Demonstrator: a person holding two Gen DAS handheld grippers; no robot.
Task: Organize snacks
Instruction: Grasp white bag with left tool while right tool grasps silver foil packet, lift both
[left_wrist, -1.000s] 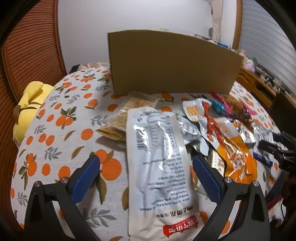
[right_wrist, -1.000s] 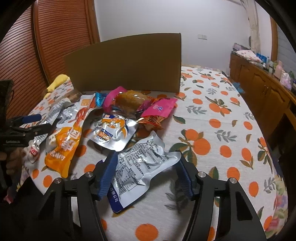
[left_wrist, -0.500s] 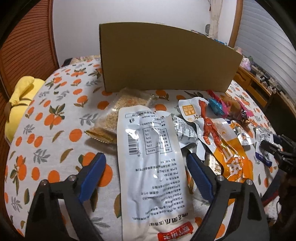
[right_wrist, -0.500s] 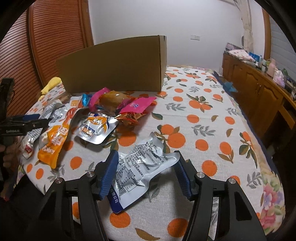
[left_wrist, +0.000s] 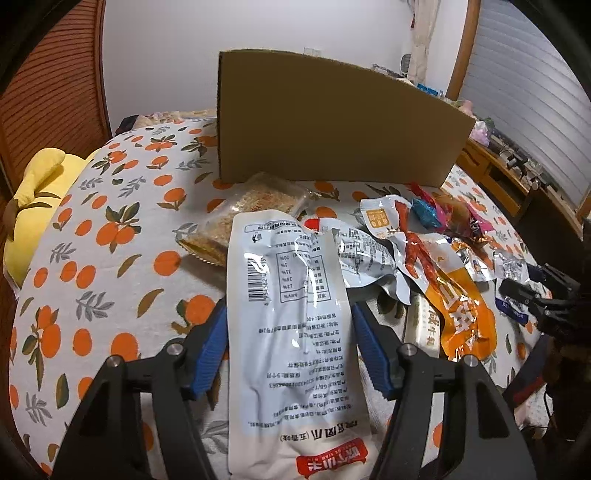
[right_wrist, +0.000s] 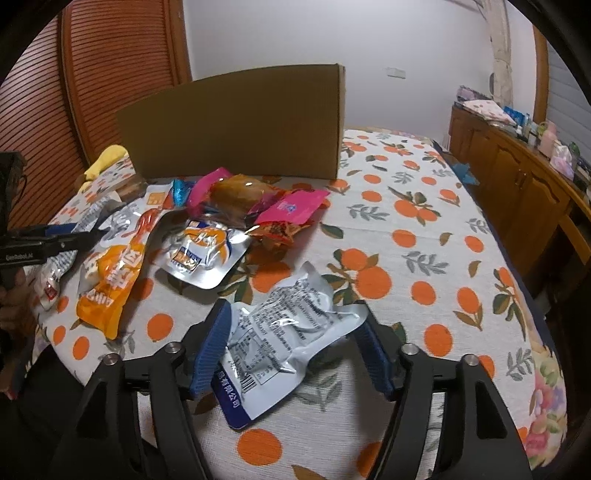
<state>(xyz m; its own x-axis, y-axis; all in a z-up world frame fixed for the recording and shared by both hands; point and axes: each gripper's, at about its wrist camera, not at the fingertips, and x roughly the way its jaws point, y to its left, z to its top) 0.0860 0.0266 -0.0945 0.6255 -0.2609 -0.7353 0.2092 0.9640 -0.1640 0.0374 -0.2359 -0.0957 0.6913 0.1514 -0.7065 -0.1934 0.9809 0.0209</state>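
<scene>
The long white-and-pale-blue foil snack pouch (left_wrist: 295, 314) lay lengthwise on the orange-print tablecloth (left_wrist: 110, 229), between the left gripper (left_wrist: 288, 343) pads. Those jaws had just been closing and stood beside its edges; contact could not be confirmed. The right gripper (right_wrist: 291, 347) jaws had just been opening around 1 crinkled silver pouch (right_wrist: 291, 332), signalling release. 1 brown cardboard box (left_wrist: 332, 122) stood at 12 o'clock.

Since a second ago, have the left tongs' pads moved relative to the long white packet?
Yes. The left tongs have been closing: both blue pads now sit at the edges of the long white packet, which lies between them.
</scene>
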